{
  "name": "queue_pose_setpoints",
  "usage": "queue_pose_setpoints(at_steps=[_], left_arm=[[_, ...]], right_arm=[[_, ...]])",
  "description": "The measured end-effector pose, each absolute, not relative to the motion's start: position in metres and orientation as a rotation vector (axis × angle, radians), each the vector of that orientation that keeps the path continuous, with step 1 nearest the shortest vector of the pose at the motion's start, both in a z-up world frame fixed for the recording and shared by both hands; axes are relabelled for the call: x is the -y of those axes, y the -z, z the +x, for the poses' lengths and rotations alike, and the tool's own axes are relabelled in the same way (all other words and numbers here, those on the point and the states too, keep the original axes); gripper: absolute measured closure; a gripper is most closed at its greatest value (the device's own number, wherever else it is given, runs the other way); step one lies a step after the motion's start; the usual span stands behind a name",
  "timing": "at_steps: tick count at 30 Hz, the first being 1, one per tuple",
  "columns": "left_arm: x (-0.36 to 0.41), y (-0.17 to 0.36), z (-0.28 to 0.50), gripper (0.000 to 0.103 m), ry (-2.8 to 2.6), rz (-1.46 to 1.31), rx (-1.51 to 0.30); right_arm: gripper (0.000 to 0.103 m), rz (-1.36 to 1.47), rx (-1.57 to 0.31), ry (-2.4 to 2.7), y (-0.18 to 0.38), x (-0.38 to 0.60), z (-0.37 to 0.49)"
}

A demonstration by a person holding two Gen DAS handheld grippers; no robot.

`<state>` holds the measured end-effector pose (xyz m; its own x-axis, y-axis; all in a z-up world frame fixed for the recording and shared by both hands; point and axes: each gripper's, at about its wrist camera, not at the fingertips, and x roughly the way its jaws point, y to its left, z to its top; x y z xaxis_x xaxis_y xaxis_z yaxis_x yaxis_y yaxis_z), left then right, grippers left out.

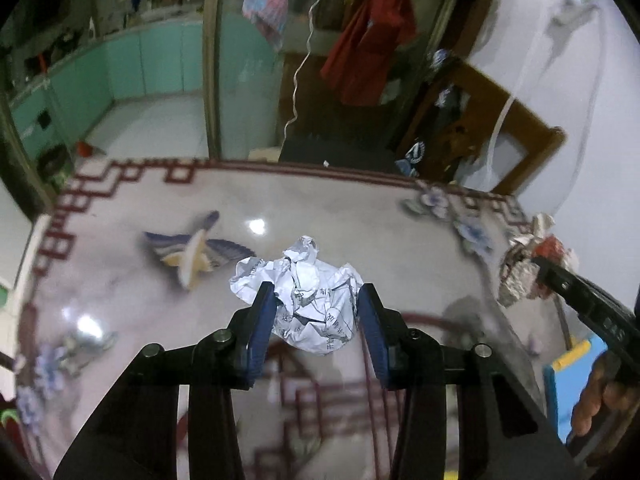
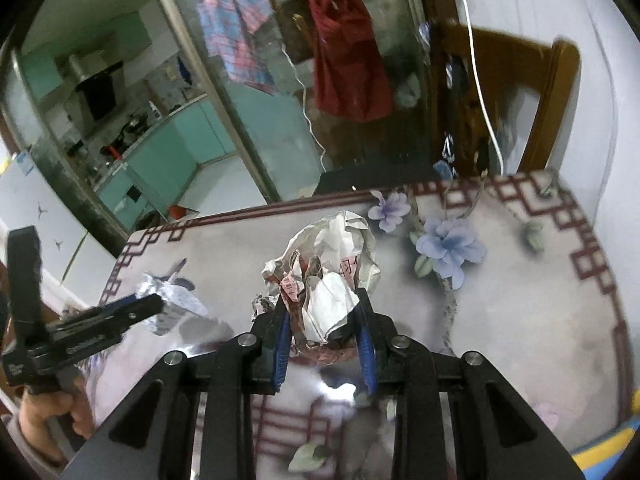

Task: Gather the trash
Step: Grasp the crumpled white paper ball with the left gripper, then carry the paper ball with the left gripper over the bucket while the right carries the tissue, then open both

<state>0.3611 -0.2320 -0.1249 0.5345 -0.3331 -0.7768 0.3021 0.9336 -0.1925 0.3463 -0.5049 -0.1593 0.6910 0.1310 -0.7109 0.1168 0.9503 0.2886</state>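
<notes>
The left tool is clenched on a crumpled ball of printed paper over the glossy flower-patterned worktop. To its right, the right tool grips a wad of wrappers clear of the surface. Behind the worktop hang a red garment and a white cord.

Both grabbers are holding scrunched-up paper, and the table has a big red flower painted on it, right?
Not quite: the painted flower on the table is purple-blue, not red, as the right wrist view shows. The left gripper and the right gripper do each hold crumpled paper.
</notes>
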Motion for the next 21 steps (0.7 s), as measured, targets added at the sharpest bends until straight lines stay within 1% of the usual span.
queue_pose_setpoints(at_steps=[3, 7, 10, 16, 21], left_arm=[[0.215, 0.097, 0.327, 0.062, 0.383, -0.005, -0.883], [0.187, 0.072, 0.275, 0.062, 0.383, 0.019, -0.869], [0.164, 0.065, 0.245, 0.062, 0.377, 0.015, -0.879], [0.121, 0.06, 0.189, 0.062, 0.383, 0.02, -0.9], [0.092, 0.053, 0.151, 0.062, 0.408, 0.014, -0.878]], right_arm=[[0.077, 0.295, -0.79, -0.029, 0.133, 0.486, 0.319], [0.077, 0.27, -0.776, -0.081, 0.104, 0.452, 0.281], [0.077, 0.224, -0.758, -0.11, 0.085, 0.416, 0.248], [0.077, 0.174, -0.755, -0.173, 0.067, 0.34, 0.184], [0.077, 0.213, -0.764, -0.221, 0.061, 0.298, 0.139]])
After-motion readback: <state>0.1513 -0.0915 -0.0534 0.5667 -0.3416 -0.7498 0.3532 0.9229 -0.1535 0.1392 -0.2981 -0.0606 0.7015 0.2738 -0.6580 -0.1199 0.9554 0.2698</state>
